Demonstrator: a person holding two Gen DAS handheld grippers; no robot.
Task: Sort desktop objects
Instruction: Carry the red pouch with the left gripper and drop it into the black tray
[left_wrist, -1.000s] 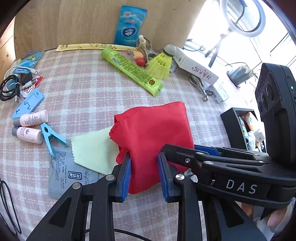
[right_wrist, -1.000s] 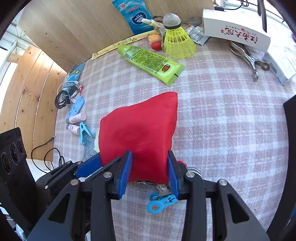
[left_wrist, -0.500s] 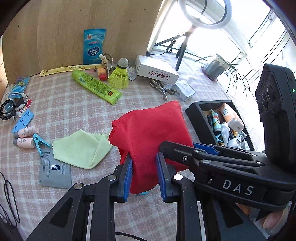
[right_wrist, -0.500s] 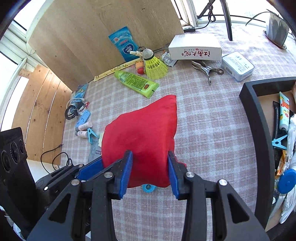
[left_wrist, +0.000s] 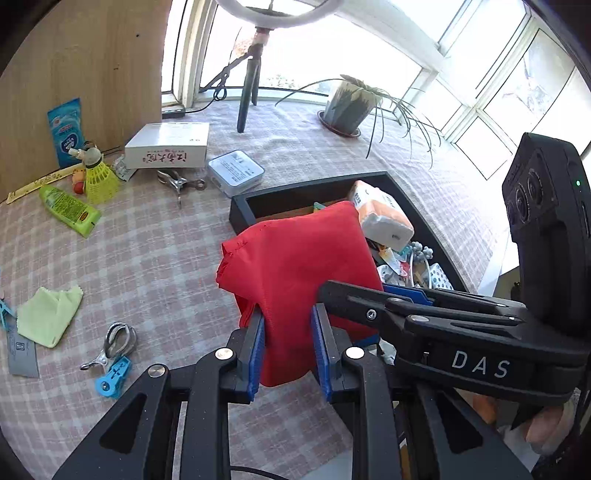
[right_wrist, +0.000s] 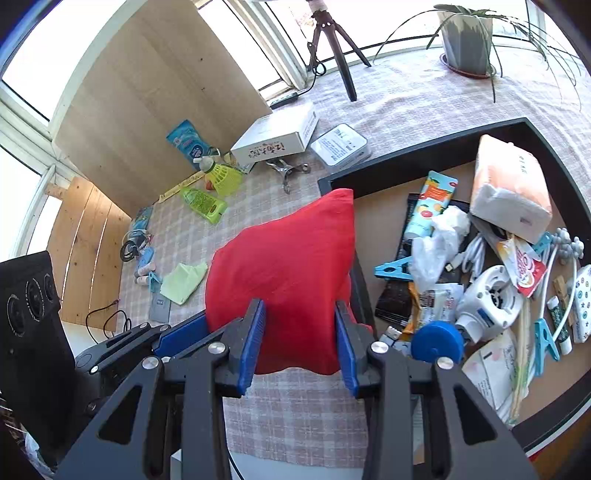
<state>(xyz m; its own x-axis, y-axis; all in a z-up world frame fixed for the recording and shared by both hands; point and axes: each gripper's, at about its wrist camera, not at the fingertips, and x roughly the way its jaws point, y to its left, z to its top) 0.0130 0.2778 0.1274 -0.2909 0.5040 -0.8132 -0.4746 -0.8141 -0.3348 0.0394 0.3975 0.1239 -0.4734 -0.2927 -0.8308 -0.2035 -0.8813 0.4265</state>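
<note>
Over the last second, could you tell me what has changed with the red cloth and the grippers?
Both grippers, left and right, have lifted the red cloth off the table and carried it toward the black tray, uncovering a metal clip and blue piece. Both stay clamped on it; the green cloth and shuttlecock have not moved.

Both wrist cameras look down from close above the counter's (left_wrist: 155, 258) near edge toward the window, sharing the red cloth (left_wrist: 303, 266) (right_wrist: 288, 266) and black tray (left_wrist: 258, 201) (right_wrist: 406, 155).

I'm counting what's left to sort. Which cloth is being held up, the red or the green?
The red cloth: both grippers, left and right, clamp it, while the green cloth lies loose on the table.
</note>
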